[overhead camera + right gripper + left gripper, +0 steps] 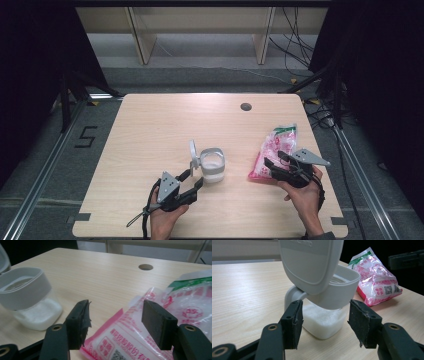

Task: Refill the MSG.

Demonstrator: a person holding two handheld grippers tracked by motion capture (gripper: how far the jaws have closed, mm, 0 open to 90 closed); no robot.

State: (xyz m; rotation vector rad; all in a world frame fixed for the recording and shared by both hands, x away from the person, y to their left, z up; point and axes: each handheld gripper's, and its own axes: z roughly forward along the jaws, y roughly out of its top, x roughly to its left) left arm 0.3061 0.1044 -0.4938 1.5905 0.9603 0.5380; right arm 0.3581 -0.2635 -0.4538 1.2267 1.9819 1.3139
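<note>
A clear jar (212,167) with white granules and a grey collar stands near the table's middle, its grey flip lid (193,152) standing up. My left gripper (194,179) is open just in front of it; in the left gripper view its pads (294,325) flank the jar's base (323,322) without touching. A pink and white bag (275,150) of white granules lies flat to the right. My right gripper (274,161) is open over the bag's near end, and in the right gripper view the bag (190,312) lies under and between the spread jaws.
The light wooden table (150,130) has a round cable hole (245,106) near its far edge. Beyond the table stand shelf legs, with cables on the grey floor at the right. Dark curtains close both sides.
</note>
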